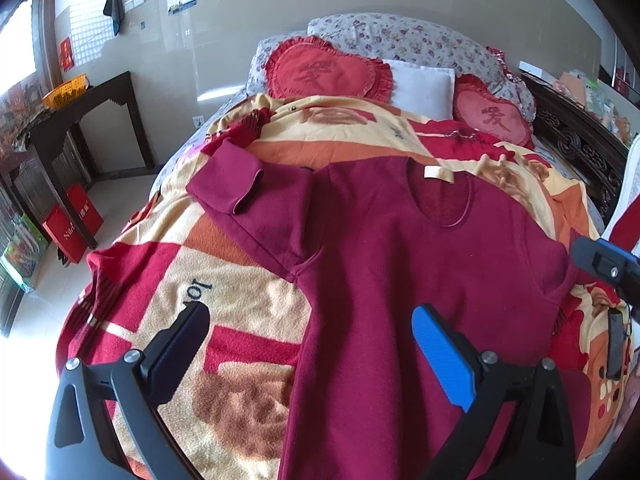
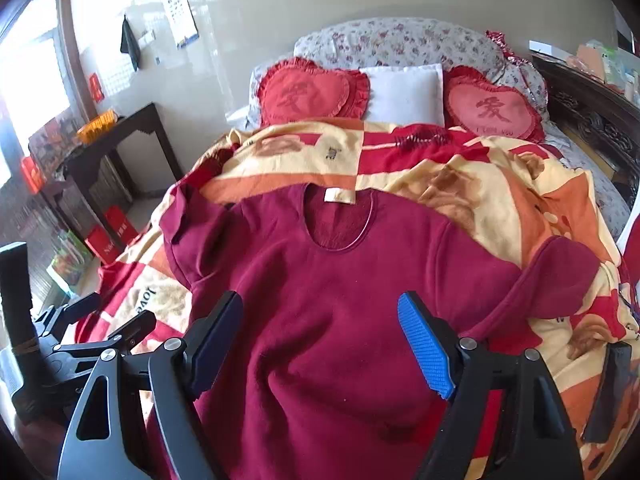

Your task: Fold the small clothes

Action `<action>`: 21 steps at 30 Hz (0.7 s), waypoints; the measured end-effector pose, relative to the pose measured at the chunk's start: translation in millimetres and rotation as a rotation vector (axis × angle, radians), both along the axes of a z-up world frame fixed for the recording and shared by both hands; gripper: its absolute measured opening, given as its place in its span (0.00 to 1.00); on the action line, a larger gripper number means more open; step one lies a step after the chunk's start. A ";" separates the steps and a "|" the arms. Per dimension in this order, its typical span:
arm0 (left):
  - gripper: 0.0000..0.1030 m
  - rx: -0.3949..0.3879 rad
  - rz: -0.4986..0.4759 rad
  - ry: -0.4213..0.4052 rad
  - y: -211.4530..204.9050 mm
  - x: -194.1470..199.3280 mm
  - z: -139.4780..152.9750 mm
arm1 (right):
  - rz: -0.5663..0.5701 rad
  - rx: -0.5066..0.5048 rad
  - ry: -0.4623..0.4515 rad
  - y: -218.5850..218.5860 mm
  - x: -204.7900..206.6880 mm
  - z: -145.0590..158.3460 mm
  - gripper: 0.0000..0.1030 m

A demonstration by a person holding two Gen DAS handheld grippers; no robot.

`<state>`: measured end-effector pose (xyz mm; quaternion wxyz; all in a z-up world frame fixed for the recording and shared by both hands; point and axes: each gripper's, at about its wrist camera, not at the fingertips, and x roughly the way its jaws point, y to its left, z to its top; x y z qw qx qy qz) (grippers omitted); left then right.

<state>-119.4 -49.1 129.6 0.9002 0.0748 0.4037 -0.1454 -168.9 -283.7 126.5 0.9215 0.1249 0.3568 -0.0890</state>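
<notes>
My left hand-held gripper is spread, holding nothing, over the maroon shirt, which lies flat, neck up, on the bed's blanket. Right hand-held gripper likewise spread. Folding not started; next, probably pinch a sleeve and fold inward.

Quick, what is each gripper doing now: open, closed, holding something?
Left gripper: open, holding nothing, above the maroon shirt.
Right gripper: open, holding nothing, above the same shirt.

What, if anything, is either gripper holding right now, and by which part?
Nothing is held. The left gripper and right gripper are both open above the maroon shirt, which lies flat on the blanket.
</notes>
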 end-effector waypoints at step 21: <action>1.00 0.022 0.048 0.044 2.8 37.0 -25.1 | 0.021 -0.034 0.088 27.2 64.1 -37.2 0.61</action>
